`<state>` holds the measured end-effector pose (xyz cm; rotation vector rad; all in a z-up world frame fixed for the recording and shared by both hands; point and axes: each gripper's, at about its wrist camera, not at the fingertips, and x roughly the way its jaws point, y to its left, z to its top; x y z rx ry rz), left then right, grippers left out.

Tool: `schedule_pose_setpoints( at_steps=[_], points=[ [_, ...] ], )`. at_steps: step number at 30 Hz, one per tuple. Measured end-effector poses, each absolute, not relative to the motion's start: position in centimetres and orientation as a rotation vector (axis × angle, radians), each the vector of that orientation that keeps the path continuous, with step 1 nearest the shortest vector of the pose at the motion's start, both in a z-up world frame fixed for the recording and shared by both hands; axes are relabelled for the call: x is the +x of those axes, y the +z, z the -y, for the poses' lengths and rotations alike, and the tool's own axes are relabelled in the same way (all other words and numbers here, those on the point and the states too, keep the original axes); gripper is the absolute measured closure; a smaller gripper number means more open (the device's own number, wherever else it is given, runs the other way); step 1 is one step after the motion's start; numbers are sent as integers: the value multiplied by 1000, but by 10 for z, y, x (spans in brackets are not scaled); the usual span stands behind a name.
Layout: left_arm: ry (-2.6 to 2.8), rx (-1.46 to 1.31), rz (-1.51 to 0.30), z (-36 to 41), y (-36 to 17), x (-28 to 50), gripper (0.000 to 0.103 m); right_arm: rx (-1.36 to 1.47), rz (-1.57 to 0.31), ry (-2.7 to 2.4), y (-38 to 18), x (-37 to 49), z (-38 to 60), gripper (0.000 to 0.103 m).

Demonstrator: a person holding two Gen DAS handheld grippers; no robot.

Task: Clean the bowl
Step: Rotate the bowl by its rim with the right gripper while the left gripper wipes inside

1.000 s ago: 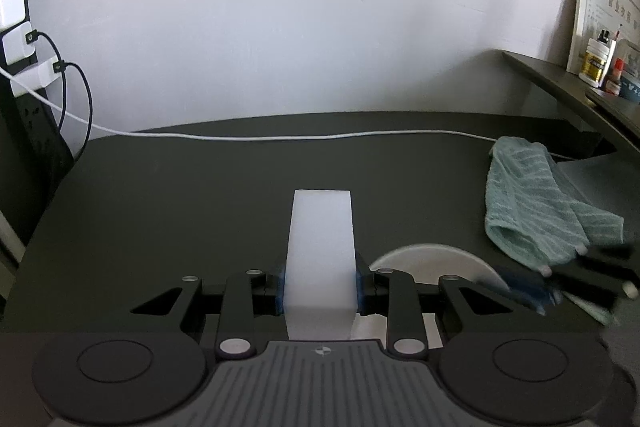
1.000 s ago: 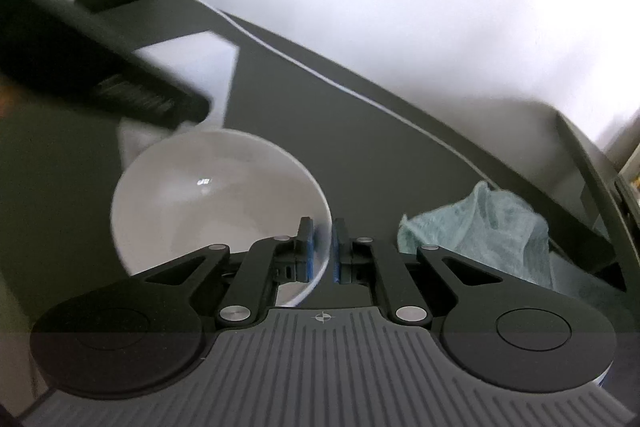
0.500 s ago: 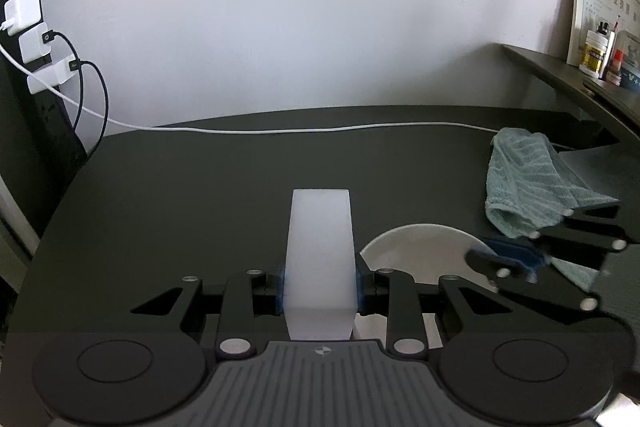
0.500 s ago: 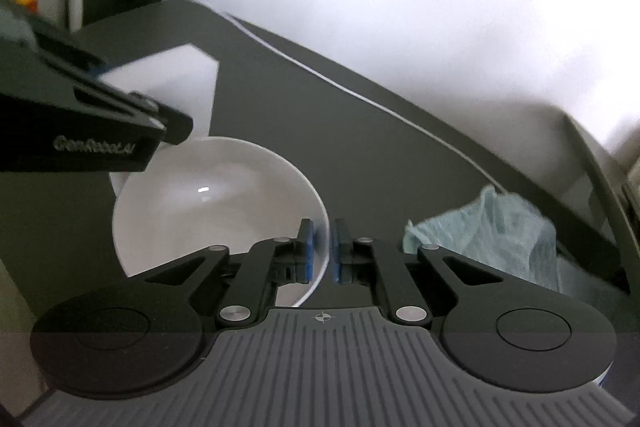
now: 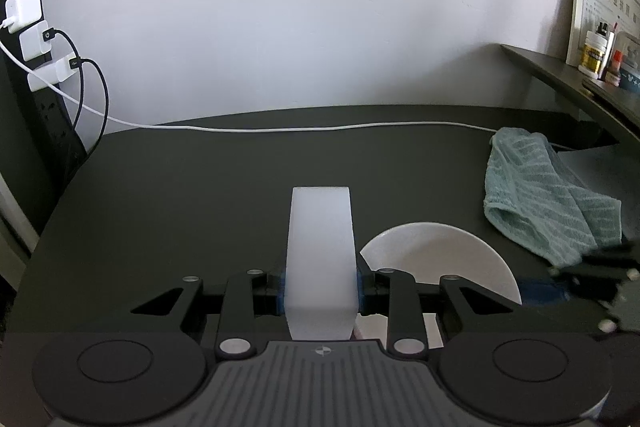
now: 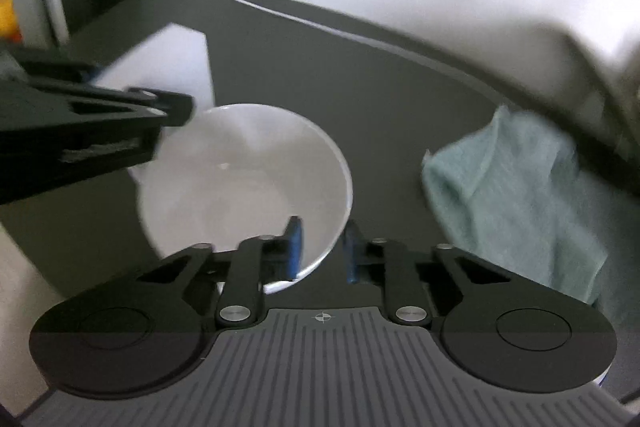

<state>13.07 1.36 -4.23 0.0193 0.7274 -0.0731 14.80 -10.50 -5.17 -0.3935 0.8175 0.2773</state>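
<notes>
Left gripper (image 5: 320, 285) clamped on a white block (image 5: 320, 259), pads pressed against both of its sides, block standing upright and reaching forward past the fingertips. White bowl (image 5: 436, 255) just to the right of that gripper and slightly ahead, resting on the dark table (image 5: 200, 195), partly hidden behind the right-hand finger. Right gripper (image 6: 322, 251) parted, blue pads set either side of the bowl (image 6: 244, 195) rim, with a visible gap between the outer pad and the rim; contact on the inner pad not clear because of blur. Bowl directly ahead of and below that gripper, to its left of centre. Green cloth (image 6: 520, 199) crumpled on the table to the right of it, apart from the bowl. White cable (image 5: 304, 128) stretched along the far table edge, running to chargers (image 5: 30, 23) far left.
</notes>
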Motion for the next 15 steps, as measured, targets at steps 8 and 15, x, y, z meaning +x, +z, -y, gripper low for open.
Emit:
schedule_pose_setpoints(
  at_steps=[8, 15],
  points=[
    [-101, 32, -748, -9, -41, 128, 75, -541, -713, 239, -62, 170, 91, 87],
    [-84, 32, -727, -12, -43, 151, 75, -551, -675, 297, -65, 139, 99, 90]
  ],
)
